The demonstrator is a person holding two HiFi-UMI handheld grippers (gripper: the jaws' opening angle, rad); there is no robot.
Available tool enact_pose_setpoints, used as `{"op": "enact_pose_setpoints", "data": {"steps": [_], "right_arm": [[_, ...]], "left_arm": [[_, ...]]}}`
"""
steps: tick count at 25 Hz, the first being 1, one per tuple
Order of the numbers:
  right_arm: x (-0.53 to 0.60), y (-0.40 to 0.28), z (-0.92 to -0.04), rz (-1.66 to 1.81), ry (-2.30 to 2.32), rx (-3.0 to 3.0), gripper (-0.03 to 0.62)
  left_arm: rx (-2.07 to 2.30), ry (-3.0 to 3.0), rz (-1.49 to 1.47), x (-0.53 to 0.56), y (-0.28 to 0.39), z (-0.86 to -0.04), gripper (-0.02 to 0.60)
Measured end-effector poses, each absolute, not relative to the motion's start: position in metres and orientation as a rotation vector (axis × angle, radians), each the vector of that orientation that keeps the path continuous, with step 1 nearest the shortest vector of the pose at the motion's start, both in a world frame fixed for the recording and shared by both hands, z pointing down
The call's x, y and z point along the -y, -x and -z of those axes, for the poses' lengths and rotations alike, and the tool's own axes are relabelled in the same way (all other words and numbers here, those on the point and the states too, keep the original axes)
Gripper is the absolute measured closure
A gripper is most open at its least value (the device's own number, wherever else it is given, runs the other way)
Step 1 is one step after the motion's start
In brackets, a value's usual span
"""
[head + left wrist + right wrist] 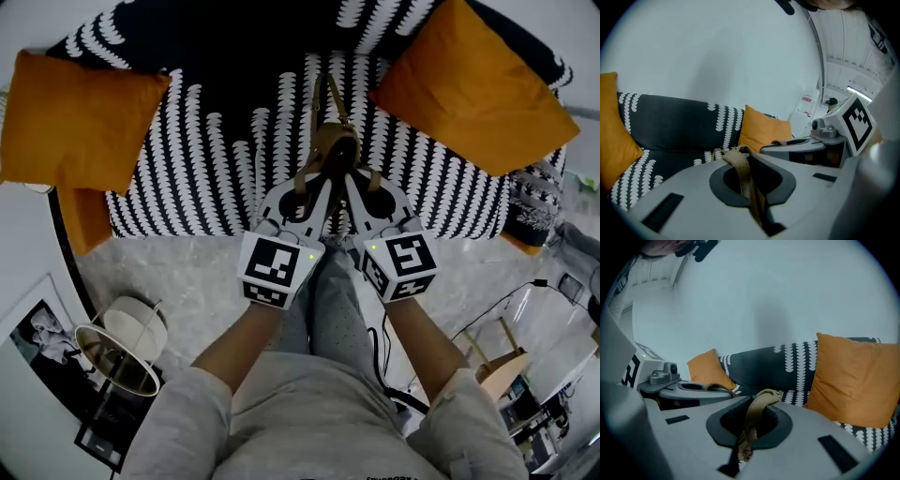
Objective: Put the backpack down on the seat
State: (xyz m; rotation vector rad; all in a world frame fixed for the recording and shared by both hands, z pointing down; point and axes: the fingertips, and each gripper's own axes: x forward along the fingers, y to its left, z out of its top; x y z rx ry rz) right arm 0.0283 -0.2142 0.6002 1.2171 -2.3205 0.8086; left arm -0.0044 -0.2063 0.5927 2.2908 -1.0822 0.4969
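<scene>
A tan-brown backpack [334,150] sits between my two grippers over the front middle of the black-and-white patterned sofa seat [216,169]. I cannot tell whether it touches the seat. My left gripper [313,186] is shut on one tan strap [742,169], which runs down through its jaw notch. Close beside it, my right gripper [357,184] is shut on the other strap [756,413]. In the left gripper view the left gripper [751,190] has the right gripper [806,147] to its right. From the right gripper [749,427], the left gripper [693,390] shows at the left.
Orange cushions lie at the sofa's left [80,122] and right [473,84] ends. A round lamp [117,352] and a framed picture [42,356] stand at lower left on the pale floor [187,272]. A small wooden stand [497,361] and cables are at lower right.
</scene>
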Motion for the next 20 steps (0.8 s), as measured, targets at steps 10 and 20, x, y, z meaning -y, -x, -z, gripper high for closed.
{"op": "enact_pose_setpoints", "data": {"steps": [10,20], "right_arm": [[0.216,-0.035,-0.651,-0.861,-1.195,2.227,0.562],[0.217,-0.028,-0.676,-0.866,-1.181,2.164,0.562]], "left_arm": [[1.043,-2.255,-0.567,0.208,0.002,-0.644,0.563],[1.029,-2.223,-0.636,0.211,0.012,-0.672,0.563]]}}
